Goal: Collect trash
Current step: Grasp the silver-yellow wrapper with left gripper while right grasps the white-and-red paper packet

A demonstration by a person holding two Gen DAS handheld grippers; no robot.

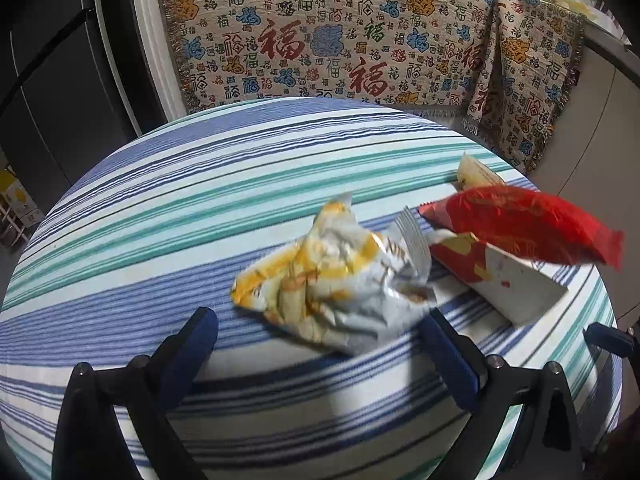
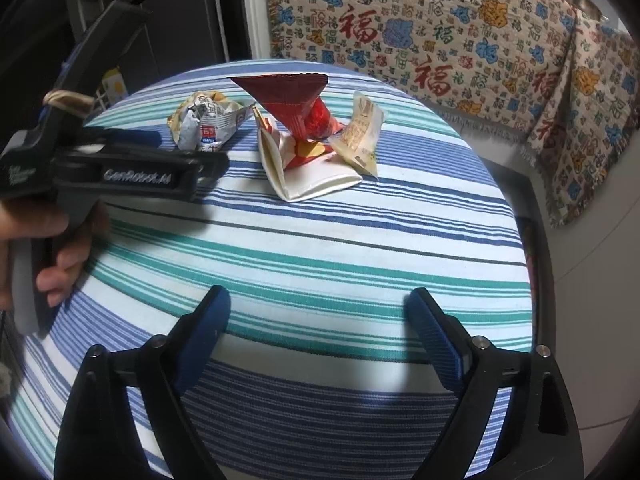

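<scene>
A crumpled silver and yellow snack wrapper (image 1: 336, 284) lies on the striped table (image 1: 160, 216), just ahead of my open, empty left gripper (image 1: 320, 320). To its right are a red snack bag (image 1: 528, 228), a red and white folded carton (image 1: 508, 280) under it, and a pale yellow wrapper (image 1: 476, 172) behind. In the right wrist view the same pile sits at the far side: silver wrapper (image 2: 208, 124), red bag (image 2: 296, 100), carton (image 2: 304, 172), pale wrapper (image 2: 360, 136). My right gripper (image 2: 318, 308) is open and empty, well short of the pile. The left gripper's body (image 2: 120, 160) shows at left.
A patterned cloth with red characters (image 1: 320, 36) drapes over furniture behind the table. A dark cabinet (image 1: 52, 80) stands at the left. The table's round edge (image 2: 532, 240) drops off at the right, toward the pale floor.
</scene>
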